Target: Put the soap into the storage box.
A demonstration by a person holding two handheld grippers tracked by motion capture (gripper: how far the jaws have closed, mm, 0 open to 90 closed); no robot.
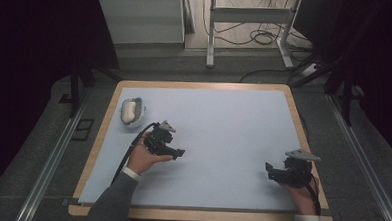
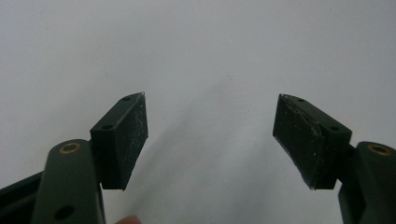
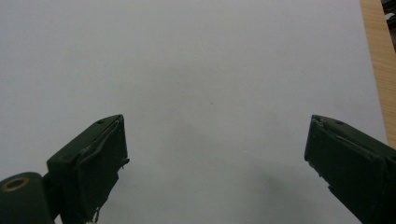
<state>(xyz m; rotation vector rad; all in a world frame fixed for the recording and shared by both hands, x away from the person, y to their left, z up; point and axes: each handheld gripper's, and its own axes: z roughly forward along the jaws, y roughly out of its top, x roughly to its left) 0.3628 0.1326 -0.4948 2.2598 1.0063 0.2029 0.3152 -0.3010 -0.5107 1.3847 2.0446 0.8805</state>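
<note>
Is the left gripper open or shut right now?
Open. In its own view the left gripper has its two black jaws standing wide apart, with nothing but bare table between them.

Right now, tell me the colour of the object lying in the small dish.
White or cream, best in the high view: object in the grey dish.

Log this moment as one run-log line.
left gripper: open, empty | right gripper: open, empty | bowl with white lump: untouched, table's far-left
</note>
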